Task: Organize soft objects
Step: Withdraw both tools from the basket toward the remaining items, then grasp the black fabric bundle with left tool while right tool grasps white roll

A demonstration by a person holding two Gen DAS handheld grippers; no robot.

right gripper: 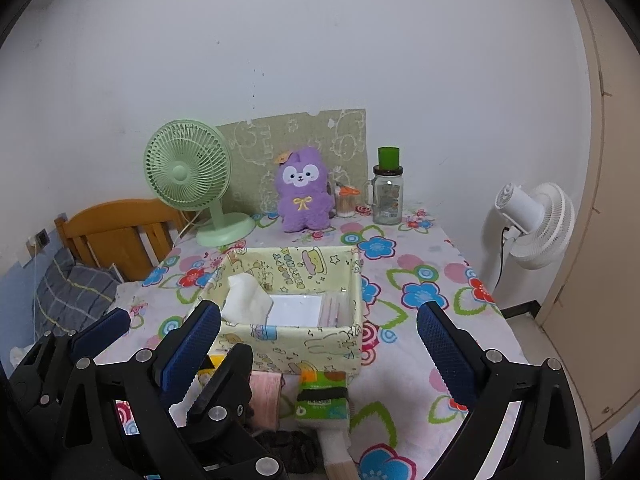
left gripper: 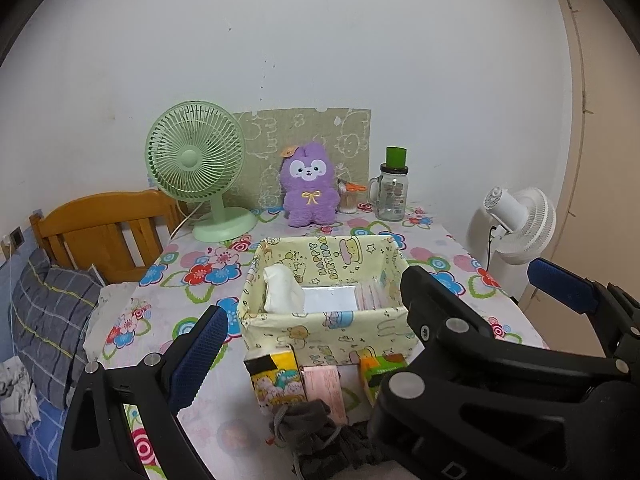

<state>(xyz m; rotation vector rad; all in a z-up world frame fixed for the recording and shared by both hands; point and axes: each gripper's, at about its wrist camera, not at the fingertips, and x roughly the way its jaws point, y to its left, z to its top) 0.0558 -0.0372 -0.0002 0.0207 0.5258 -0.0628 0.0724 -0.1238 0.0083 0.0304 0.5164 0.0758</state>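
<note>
Jaws of both left gripper (left gripper: pixel 316 328) and right gripper (right gripper: pixel 320 332) spread wide, empty. Approach step: next, grasp green tissue pack (right gripper: pixel 322 402), drop into fabric basket (right gripper: pixel 288 344).

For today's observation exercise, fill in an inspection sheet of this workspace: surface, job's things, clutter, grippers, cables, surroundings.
Surface: table under a flowered cloth.
Job's things: fabric basket holding a white tissue; tissue packs and a grey cloth item in front of it.
Clutter: green fan, purple plush, glass jar.
Grippers: left gripper and right gripper open, holding nothing.
Cables: green fan's cord; white fan's black cord.
Surroundings: white fan, wooden bed frame.
</note>
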